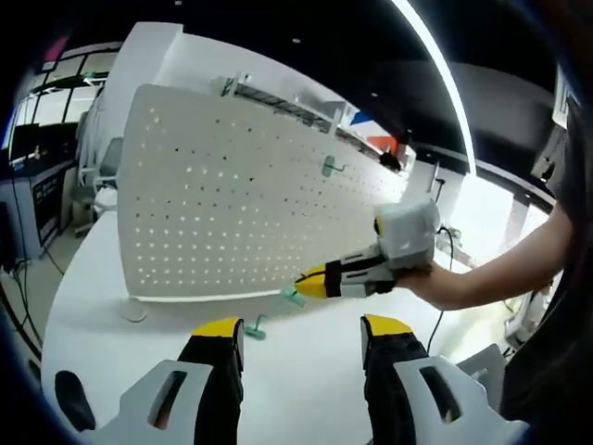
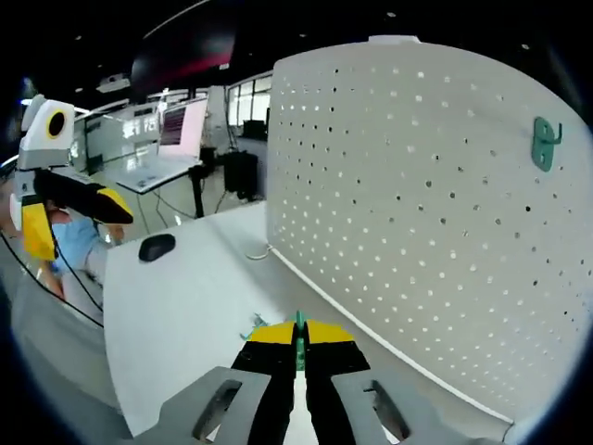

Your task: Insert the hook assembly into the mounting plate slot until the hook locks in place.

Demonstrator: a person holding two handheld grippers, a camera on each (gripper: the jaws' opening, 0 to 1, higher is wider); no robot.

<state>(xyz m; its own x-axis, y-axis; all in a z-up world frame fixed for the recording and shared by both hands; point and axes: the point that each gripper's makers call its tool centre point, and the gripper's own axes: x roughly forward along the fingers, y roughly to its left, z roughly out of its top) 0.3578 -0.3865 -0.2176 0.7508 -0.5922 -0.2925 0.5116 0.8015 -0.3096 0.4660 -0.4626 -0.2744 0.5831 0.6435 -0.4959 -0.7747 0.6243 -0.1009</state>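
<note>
A white pegboard plate (image 1: 232, 195) (image 2: 417, 185) stands upright on the white table (image 1: 306, 389). One green hook (image 1: 332, 167) (image 2: 545, 142) hangs on the plate, high up. My right gripper (image 2: 298, 336) (image 1: 310, 281) is shut on a second green hook (image 2: 299, 332) (image 1: 293, 295), held low near the plate's bottom edge, just above the table. A third green hook (image 1: 255, 326) (image 2: 254, 324) lies on the table beside it. My left gripper (image 1: 301, 326) (image 2: 79, 222) is open and holds nothing, well back from the plate.
A black mouse (image 1: 72, 400) (image 2: 156, 247) lies on the table away from the plate. A person's forearm (image 1: 500, 269) reaches in behind the right gripper. Desks and monitors (image 2: 167, 130) stand farther back in the room.
</note>
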